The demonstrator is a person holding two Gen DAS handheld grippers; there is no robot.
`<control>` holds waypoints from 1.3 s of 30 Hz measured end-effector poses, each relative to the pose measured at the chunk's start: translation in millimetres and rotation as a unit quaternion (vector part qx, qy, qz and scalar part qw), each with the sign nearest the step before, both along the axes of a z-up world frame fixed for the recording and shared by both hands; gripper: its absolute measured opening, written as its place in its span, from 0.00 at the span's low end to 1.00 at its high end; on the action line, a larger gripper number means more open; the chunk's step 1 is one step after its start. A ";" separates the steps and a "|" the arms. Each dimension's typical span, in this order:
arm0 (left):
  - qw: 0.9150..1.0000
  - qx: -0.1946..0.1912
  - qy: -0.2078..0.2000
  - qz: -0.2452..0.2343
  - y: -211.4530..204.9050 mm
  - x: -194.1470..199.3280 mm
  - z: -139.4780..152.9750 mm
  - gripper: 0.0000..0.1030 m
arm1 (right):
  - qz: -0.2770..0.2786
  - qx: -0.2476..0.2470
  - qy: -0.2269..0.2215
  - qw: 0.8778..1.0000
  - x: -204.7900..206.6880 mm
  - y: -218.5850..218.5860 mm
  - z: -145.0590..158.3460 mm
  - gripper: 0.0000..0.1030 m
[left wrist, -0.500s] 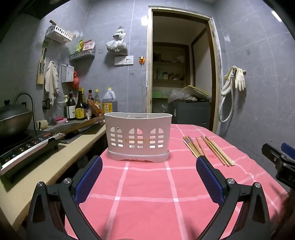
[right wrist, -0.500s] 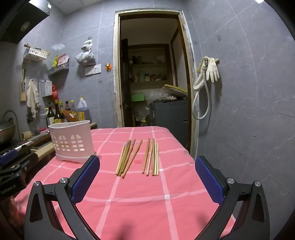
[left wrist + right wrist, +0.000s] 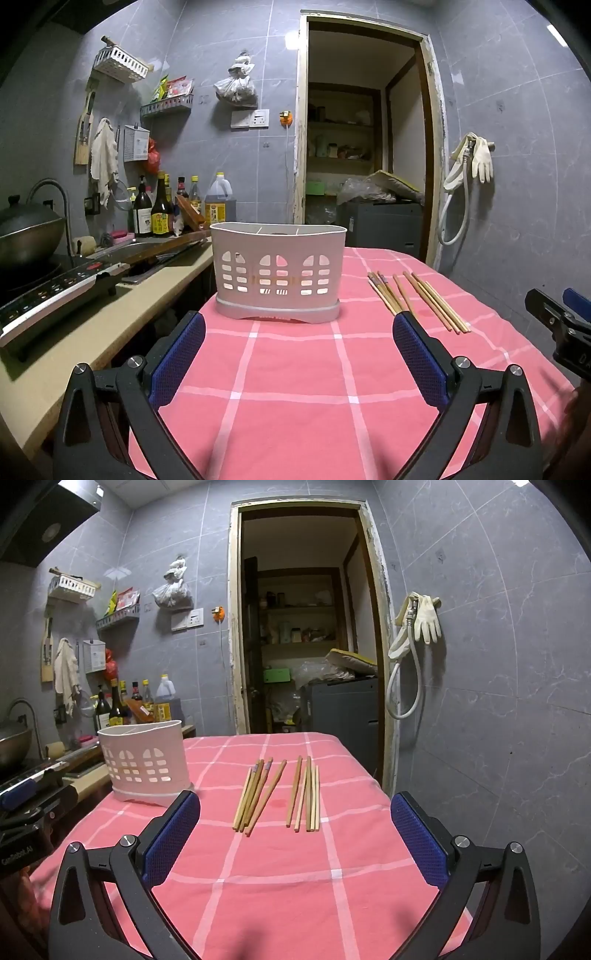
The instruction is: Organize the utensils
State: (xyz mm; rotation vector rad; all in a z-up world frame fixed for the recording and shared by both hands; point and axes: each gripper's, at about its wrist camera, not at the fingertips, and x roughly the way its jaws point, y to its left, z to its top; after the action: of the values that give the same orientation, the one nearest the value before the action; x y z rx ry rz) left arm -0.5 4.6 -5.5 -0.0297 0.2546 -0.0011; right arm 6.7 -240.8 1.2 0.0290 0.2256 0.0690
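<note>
A white perforated utensil holder (image 3: 277, 271) stands upright on the pink checked tablecloth (image 3: 295, 369), straight ahead of my left gripper (image 3: 299, 354), which is open and empty. Several wooden chopsticks lie in two loose bundles on the cloth: a left bundle (image 3: 258, 794) and a right bundle (image 3: 306, 797). They also show in the left wrist view (image 3: 417, 299), right of the holder. My right gripper (image 3: 295, 834) is open and empty, just short of the chopsticks. The holder (image 3: 144, 764) is to its left.
A counter (image 3: 92, 325) with an induction cooker (image 3: 55, 295), a wok (image 3: 26, 236) and several bottles (image 3: 159, 214) runs along the table's left side. An open doorway (image 3: 362, 147) lies behind the table. The grey tiled wall (image 3: 498, 701) borders the right edge.
Both views have barely shifted. The grippers stay open and nothing on the table has moved.
</note>
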 end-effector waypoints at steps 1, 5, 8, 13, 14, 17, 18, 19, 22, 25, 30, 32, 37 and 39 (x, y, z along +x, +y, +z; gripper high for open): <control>1.000 0.000 0.000 0.000 0.5 -0.2 -0.7 0.97 | 0.000 0.000 0.000 1.000 0.1 0.0 0.0 1.00; 1.000 0.000 0.000 0.000 0.4 -0.2 -0.3 0.97 | 0.000 0.000 0.000 1.000 0.3 0.3 -0.2 1.00; 1.000 0.001 0.000 -0.001 1.5 -1.0 -2.0 0.97 | 0.000 0.000 0.000 1.000 0.5 0.5 -0.5 1.00; 1.000 0.003 0.000 -0.001 2.2 -2.5 -5.3 0.97 | 0.000 0.000 0.001 1.000 1.0 0.8 -0.9 1.00; 1.000 0.001 0.001 0.000 2.7 -0.8 -4.5 0.97 | 0.000 0.000 0.000 1.000 0.9 0.8 -1.0 1.00; 1.000 -0.001 0.000 0.001 0.3 0.0 0.3 0.97 | 0.000 0.000 0.000 1.000 1.0 0.8 -1.1 1.00; 1.000 -0.001 0.000 0.000 0.9 -0.1 -0.3 0.97 | 0.000 0.000 0.000 1.000 1.0 0.8 -1.2 1.00; 1.000 -0.001 0.000 0.000 1.5 -0.2 -0.8 0.97 | 0.000 0.000 0.000 1.000 1.0 0.7 -1.2 1.00; 1.000 -0.001 0.001 0.000 -0.2 0.2 1.0 0.97 | 0.000 0.000 0.000 1.000 1.1 0.7 -1.4 1.00; 1.000 -0.001 0.001 0.001 -0.3 0.1 1.1 0.97 | 0.000 0.000 0.001 1.000 1.3 0.8 -1.6 1.00; 1.000 0.000 0.001 0.000 2.1 -0.8 -2.0 0.97 | 0.000 0.000 0.001 1.000 1.6 0.9 -1.8 1.00; 1.000 -0.001 0.001 0.000 -0.5 0.2 1.2 0.97 | 0.000 0.000 0.001 1.000 1.7 0.9 -1.9 1.00; 1.000 -0.001 0.001 0.001 -0.2 0.3 0.9 0.97 | 0.000 0.000 0.001 1.000 1.9 0.9 -2.1 1.00; 1.000 -0.001 0.001 0.000 0.0 0.1 0.6 0.97 | -0.001 0.000 0.001 1.000 1.9 0.9 -2.2 1.00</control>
State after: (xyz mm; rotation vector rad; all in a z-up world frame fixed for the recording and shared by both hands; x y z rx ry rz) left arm -0.5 4.6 -4.9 -0.0327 0.2572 -0.0007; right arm 8.7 -239.9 -0.9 0.0289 0.2274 0.0679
